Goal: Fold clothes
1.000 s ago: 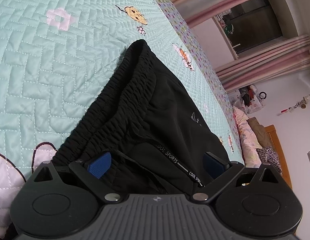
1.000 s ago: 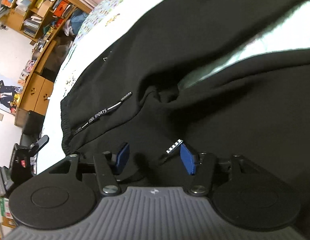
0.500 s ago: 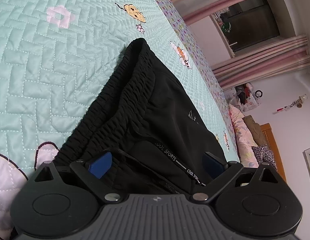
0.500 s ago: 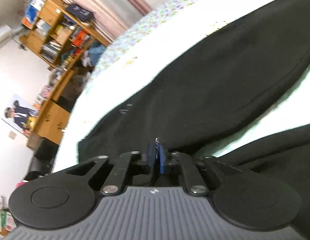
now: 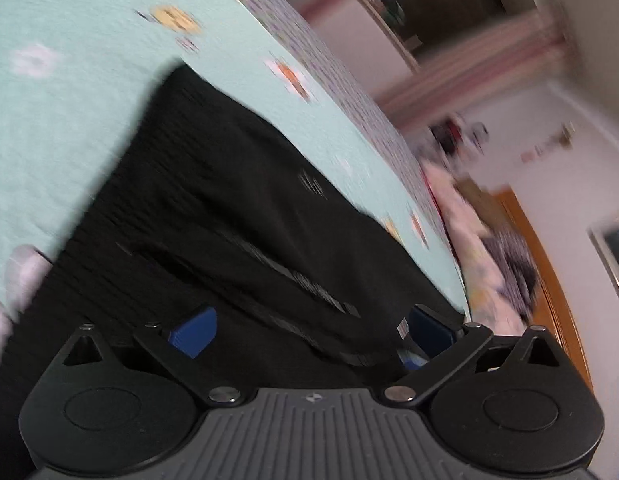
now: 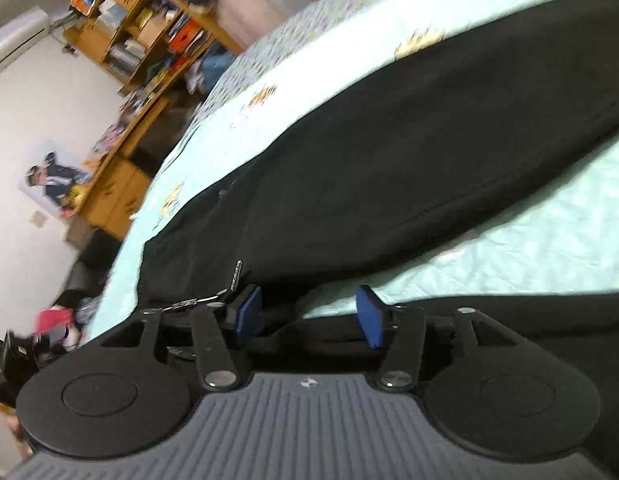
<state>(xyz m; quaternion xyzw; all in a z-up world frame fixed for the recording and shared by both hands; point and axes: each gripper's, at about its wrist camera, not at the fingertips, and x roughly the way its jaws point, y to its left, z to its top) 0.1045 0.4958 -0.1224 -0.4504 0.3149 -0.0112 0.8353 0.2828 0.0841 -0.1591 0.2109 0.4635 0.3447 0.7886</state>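
Over black pants [image 5: 237, 216] on quilt [image 5: 69, 92]: left tongs [image 5: 309, 330] wide apart, right tongs [image 6: 307, 316] apart (nothing gripped).

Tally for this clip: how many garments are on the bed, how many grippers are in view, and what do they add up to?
Black sweatpants: 1
Grippers: 2, the left gripper and the right gripper, both open
Total: 3
All on or over the mint quilted bedspread.

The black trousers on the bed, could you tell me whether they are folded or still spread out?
Spread out: the black trousers lie with both legs apart, mint quilt showing between them.
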